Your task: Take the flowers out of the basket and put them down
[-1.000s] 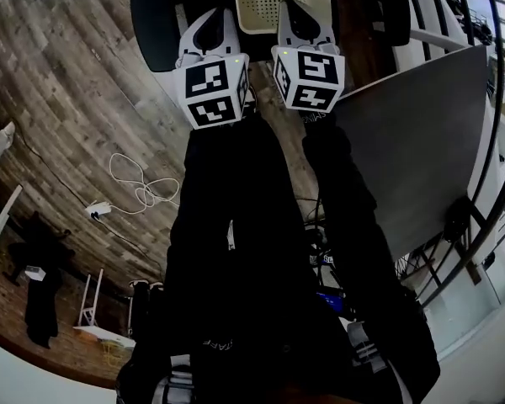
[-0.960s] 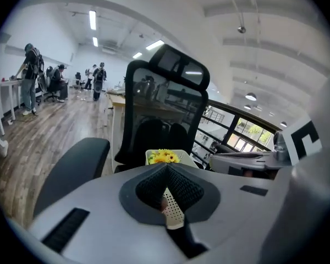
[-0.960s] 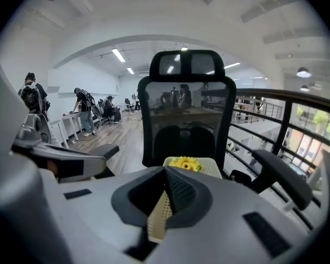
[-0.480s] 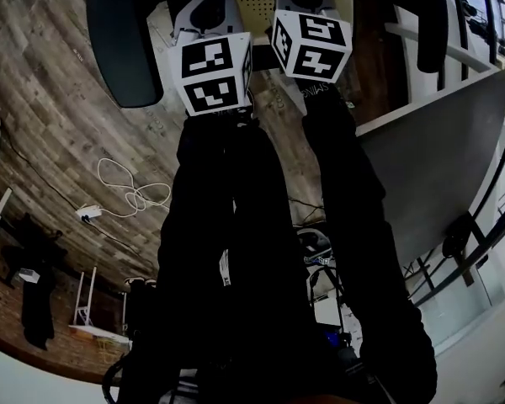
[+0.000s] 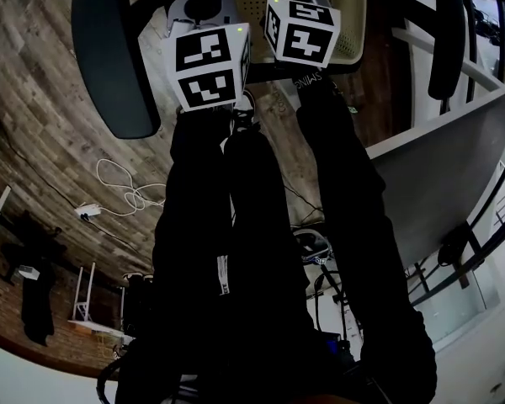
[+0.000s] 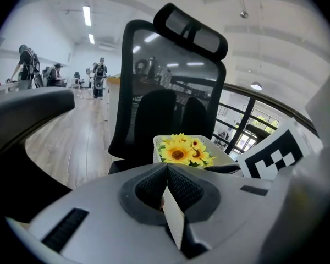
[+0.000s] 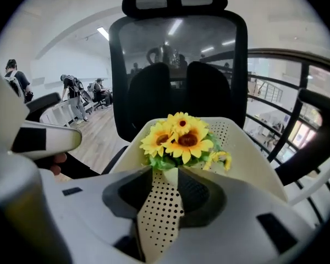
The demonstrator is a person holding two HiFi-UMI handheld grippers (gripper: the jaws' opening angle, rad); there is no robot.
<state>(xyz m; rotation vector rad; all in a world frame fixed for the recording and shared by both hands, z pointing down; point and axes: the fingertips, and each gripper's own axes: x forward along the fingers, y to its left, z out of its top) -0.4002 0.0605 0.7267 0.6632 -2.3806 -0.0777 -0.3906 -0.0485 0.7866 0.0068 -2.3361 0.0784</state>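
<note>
A bunch of yellow sunflowers (image 7: 179,138) stands in a cream perforated basket (image 7: 247,158) on the seat of a black office chair. My right gripper (image 7: 165,170) points at the basket's near wall, just short of the flowers. Its jaws are opening, and only the dotted basket wall shows through the narrow gap. My left gripper (image 6: 166,165) is shut, to the left and a little further back, with the flowers (image 6: 184,150) beyond its tip. In the head view both marker cubes (image 5: 209,64) hide the jaws, and the basket (image 5: 345,15) lies just ahead of them.
The chair's mesh back (image 7: 176,54) rises right behind the basket, with an armrest (image 5: 109,57) to the left. A grey tabletop (image 5: 454,167) is on the right, next to a black railing (image 7: 297,120). A white cable (image 5: 126,188) lies on the wooden floor. People (image 6: 99,76) stand far off.
Both grippers have moved forward toward the chair. The basket and armrest now sit closer around the marker cubes.
</note>
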